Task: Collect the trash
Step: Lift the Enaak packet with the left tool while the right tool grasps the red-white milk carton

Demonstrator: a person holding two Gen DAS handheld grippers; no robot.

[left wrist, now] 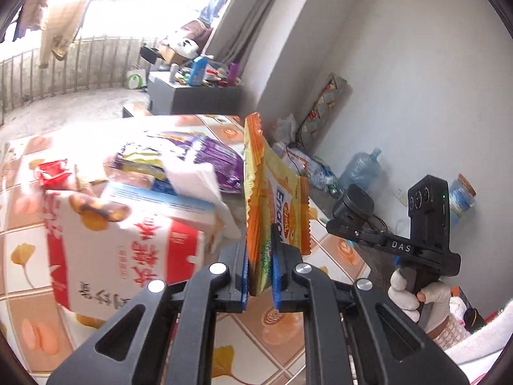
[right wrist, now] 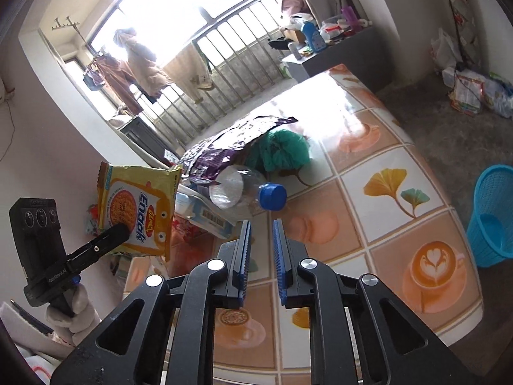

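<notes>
**Over the tiled table: one wrapper up, pile still waiting**

Above the table (right wrist: 400,173), the left gripper (left wrist: 259,276) is clamped on a yellow snack wrapper (left wrist: 272,192), held clear of the surface. Right gripper (right wrist: 261,256) stands part-open w/ nothing between its jaws. Blue bin (right wrist: 490,218) sits on the floor beside the table, well apart from the wrapper; can't see inside. Plastic bottle (right wrist: 243,192), purple bag (right wrist: 224,147), carton (left wrist: 128,240) etc. still uncollected. Looks early: most of the job's left.
</notes>
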